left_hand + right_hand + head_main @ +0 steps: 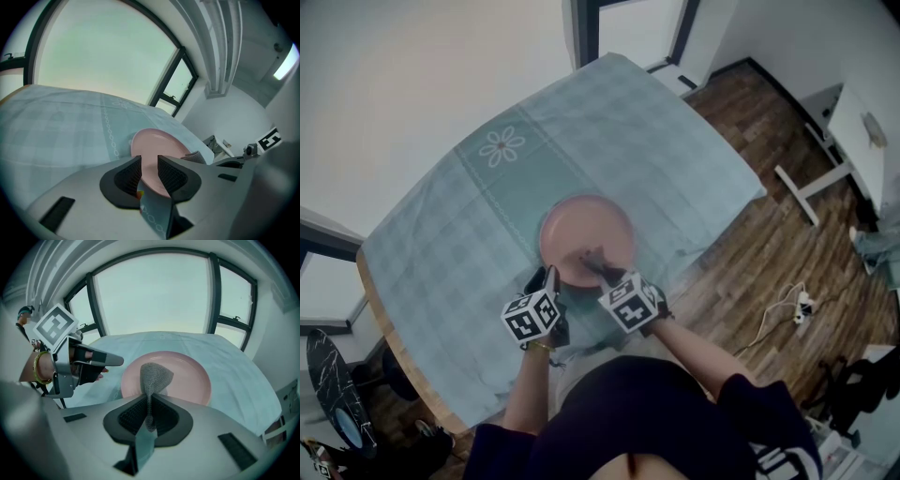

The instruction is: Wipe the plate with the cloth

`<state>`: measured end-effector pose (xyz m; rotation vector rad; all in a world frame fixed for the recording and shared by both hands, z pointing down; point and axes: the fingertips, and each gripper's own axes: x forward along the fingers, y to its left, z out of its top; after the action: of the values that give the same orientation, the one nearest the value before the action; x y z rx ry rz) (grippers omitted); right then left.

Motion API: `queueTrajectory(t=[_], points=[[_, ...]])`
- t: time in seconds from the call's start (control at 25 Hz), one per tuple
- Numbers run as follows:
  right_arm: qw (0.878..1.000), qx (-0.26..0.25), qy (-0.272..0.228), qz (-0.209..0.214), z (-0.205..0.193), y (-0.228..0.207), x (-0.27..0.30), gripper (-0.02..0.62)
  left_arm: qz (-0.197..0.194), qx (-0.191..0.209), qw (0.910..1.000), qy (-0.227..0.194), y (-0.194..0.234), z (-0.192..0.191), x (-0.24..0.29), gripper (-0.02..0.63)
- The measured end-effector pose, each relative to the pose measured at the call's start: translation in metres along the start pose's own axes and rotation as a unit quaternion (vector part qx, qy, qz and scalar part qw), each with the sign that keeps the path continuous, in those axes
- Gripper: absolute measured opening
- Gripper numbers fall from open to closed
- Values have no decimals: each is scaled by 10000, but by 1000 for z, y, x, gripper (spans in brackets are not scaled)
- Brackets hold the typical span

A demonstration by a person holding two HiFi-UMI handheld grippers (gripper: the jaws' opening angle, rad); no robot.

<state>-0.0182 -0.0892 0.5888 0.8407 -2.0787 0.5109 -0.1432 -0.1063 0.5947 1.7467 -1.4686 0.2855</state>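
The right gripper (149, 404) pinches the cloth (155, 375), bunched ahead of its jaws. The left gripper (149, 164) gapes, the plate (157, 143) seemingly just beyond and unheld, so wiping may skid it.

The left claw (149, 165) points down across the worktop (28, 154), its 2 jaws standing apart. In the gap between them shows the near part of a pink plate (157, 144), which lies just ahead of the claw; neither pad visibly presses on it. Under the plate a pale checked tablecloth (61, 131) spreads ahead and to the left, with a band of small rings running toward the claw. Just right of the plate sits a grey cloth (196, 157), at the tip of the right claw (218, 162), whose marker cube (269, 139) shows further right. Far ahead, a large dark-framed window (103, 56) fills the background.
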Motion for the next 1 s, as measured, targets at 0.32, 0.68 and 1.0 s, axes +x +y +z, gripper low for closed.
queueTrajectory(t=[0.32, 0.68, 1.0], points=[[9975, 451, -537, -77, 4, 8, -35, 33, -250, 102, 9992, -303, -28, 0, -35, 108], [9903, 836, -1111, -66, 7, 19, -73, 32, -492, 265, 9969, -549, -57, 3, -68, 39], [9820, 1148, -1497, -119, 1, 19, -98, 32, -533, 527, 9953, -611, -78, -5, -89, 14]])
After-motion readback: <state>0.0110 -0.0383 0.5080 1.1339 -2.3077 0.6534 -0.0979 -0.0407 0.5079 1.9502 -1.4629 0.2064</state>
